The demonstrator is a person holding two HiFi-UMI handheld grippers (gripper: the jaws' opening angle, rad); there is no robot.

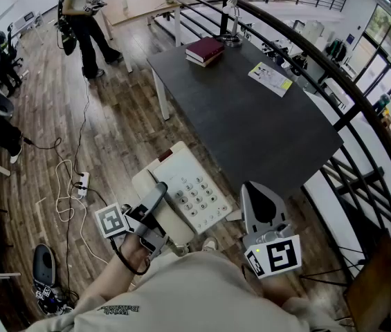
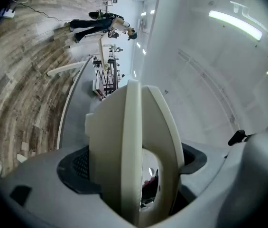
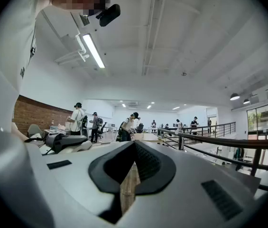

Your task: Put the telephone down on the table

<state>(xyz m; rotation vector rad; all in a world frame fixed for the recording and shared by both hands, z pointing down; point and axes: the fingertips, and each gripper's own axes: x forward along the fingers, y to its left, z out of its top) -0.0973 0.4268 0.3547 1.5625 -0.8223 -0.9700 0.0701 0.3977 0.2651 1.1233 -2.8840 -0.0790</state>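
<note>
Head view: left gripper (image 1: 162,200) around telephone (image 1: 194,194)

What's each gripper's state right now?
Left gripper: closed on the phone.
Right gripper: closed, empty.

No text can be read. On the telephone (image 1: 174,164) in the left gripper (image 1: 159,194), the keypad (image 1: 196,194) digits are too small. The shirt print (image 1: 119,308) behind the gripper and the leaflet (image 1: 270,79) far ahead are blurred.
</note>
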